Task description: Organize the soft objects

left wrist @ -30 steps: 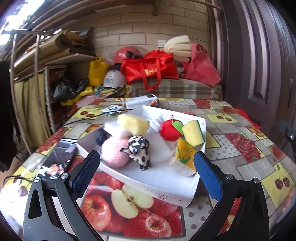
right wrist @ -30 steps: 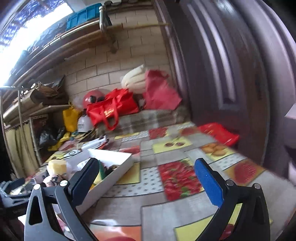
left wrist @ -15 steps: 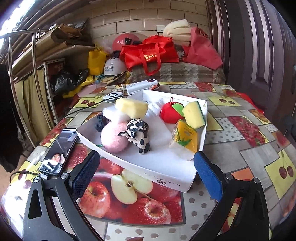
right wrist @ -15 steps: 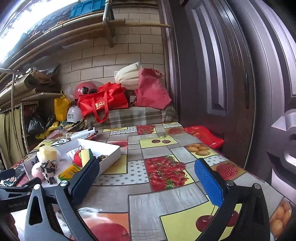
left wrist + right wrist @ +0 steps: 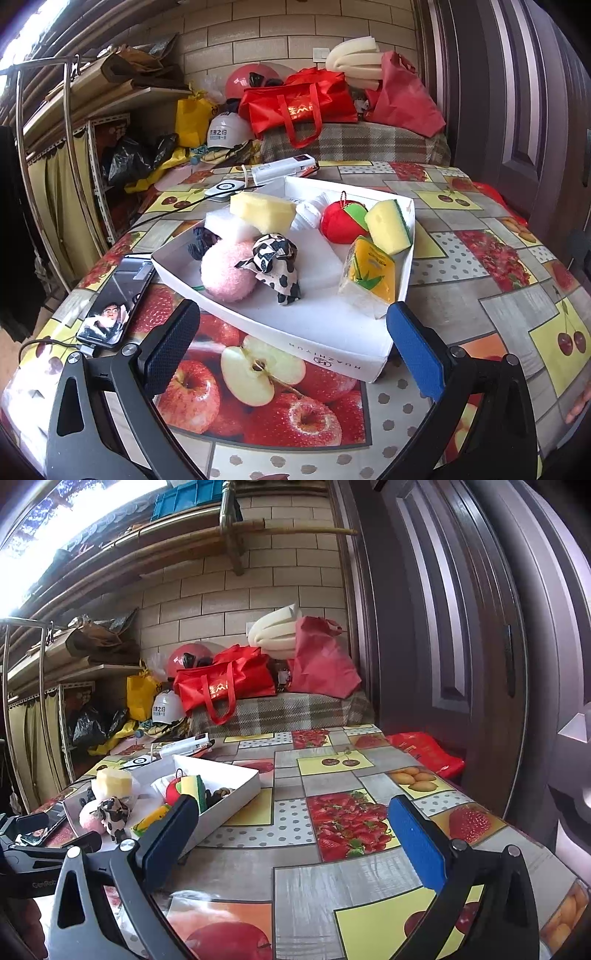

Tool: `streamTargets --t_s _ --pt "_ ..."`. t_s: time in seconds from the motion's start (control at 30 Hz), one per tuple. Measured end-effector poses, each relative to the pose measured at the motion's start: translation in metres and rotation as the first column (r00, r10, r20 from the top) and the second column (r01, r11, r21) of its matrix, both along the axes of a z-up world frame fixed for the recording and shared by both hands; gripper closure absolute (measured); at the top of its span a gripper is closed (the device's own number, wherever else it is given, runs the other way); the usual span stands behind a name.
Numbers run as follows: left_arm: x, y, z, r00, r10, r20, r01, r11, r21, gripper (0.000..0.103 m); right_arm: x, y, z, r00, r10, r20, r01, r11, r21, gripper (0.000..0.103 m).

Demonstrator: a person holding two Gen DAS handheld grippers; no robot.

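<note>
the left gripper (image 5: 293, 336) pulls back and tips down over the last second, and now the whole white tray (image 5: 314, 332) sits framed just ahead of its wide-spread, empty fingers. a second ago the view looked along the table; now it looks down into the tray, so every soft thing is readable. nearest the left finger sits the pink pom-pom (image 5: 227, 273), with the cow-print cloth (image 5: 275, 266) touching it on the side toward the right finger. just ahead of the right finger stands the yellow tissue pack (image 5: 369, 273), and beyond it the green-backed sponge (image 5: 389, 227) leans against the red apple plush (image 5: 341, 225). farther ahead, the plain yellow sponge (image 5: 262, 212) rests on a white foam block (image 5: 225, 225).

the right gripper (image 5: 293, 840) steadies too: a second ago its view was blurred and tilted, now it is sharp and level, fingers wide apart with nothing between them, hovering above bare fruit-print tablecloth (image 5: 351, 823). the tray lies off beyond its left finger.

my read: nothing is lifted yet, both tools are lining up, and the left one looks set for the first pick, likely the pom-pom or the tissue pack. a phone (image 5: 118, 299) lies beside the tray, outside the left finger, worth avoiding.
</note>
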State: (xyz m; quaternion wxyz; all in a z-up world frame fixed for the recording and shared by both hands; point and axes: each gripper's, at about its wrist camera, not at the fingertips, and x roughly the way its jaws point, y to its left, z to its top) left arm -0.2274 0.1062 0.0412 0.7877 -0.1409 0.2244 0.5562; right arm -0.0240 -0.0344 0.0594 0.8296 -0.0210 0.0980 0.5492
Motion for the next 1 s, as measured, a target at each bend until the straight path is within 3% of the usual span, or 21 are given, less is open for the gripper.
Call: streamTargets --t_s 1.0 --pt "0.0015 -0.0015 -0.0007 1.000 -0.029 0.008 0.029 1.000 0.002 0.001 -0.0013 0.0008 -0.0006 1.000 0.002 -0.001 -0.002 1.000 -0.004 0.000"
